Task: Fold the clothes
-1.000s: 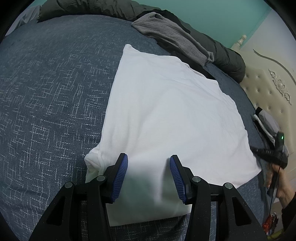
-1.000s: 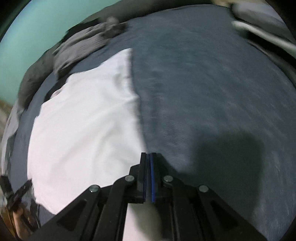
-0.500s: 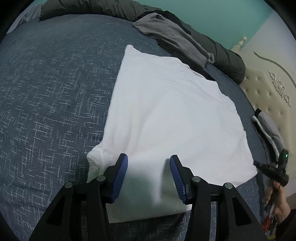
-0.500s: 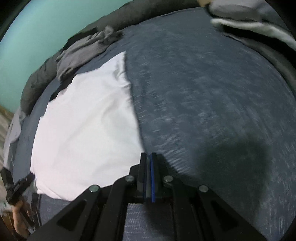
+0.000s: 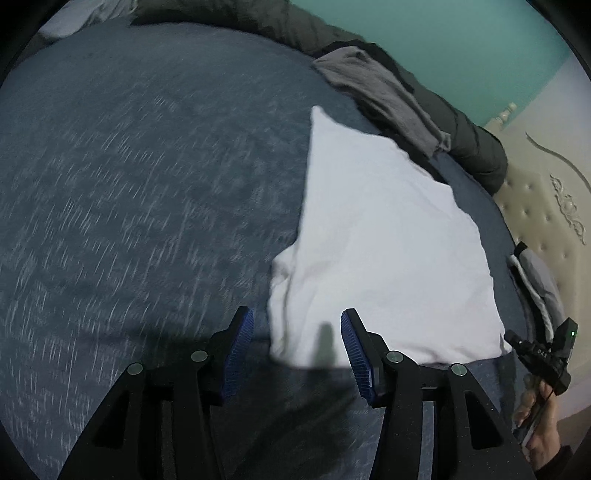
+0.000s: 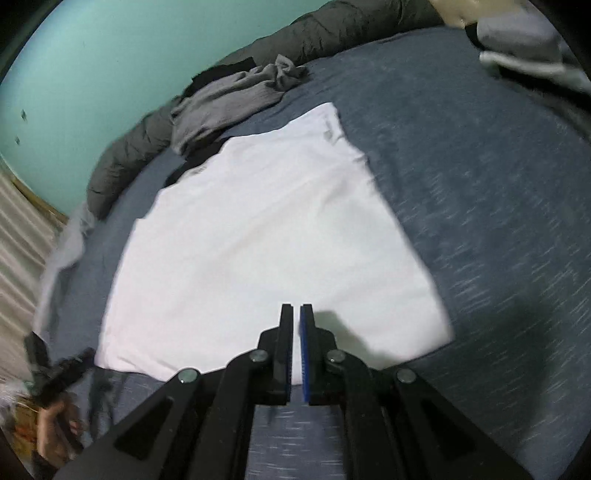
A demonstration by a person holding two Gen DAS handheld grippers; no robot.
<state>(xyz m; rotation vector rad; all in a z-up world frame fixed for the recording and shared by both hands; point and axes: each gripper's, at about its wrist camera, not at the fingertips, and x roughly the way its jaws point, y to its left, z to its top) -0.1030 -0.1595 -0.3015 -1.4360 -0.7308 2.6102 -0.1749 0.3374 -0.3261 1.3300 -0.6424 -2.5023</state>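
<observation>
Right now the folded white cotton garment [image 5: 384, 251] is lying flat on the dark blue woven bedspread [image 5: 129, 192], forming a rough rectangle with one bunched corner nearest the left gripper [image 5: 297, 332]. That gripper is hovering just above the garment's near edge with its blue ribbed pads [image 5: 240, 343] spread wide apart, holding nothing. The right gripper [image 6: 295, 325] is hanging over the opposite near edge of the same garment [image 6: 258, 236]; its pads are pressed almost together, a thin slit showing between them, and no cloth is caught there (white fabric is only showing through the gap from below). A crumpled grey knit garment [image 6: 236, 99] is sitting beyond the far edge of the white one, partly draped over a long dark olive quilted bolster [image 6: 314, 33] that is running along the teal wall [image 6: 92, 66]. A cream tufted headboard [image 5: 546, 206] is standing at the side of the bed. No boxes, baskets or other holders are showing in either view.
</observation>
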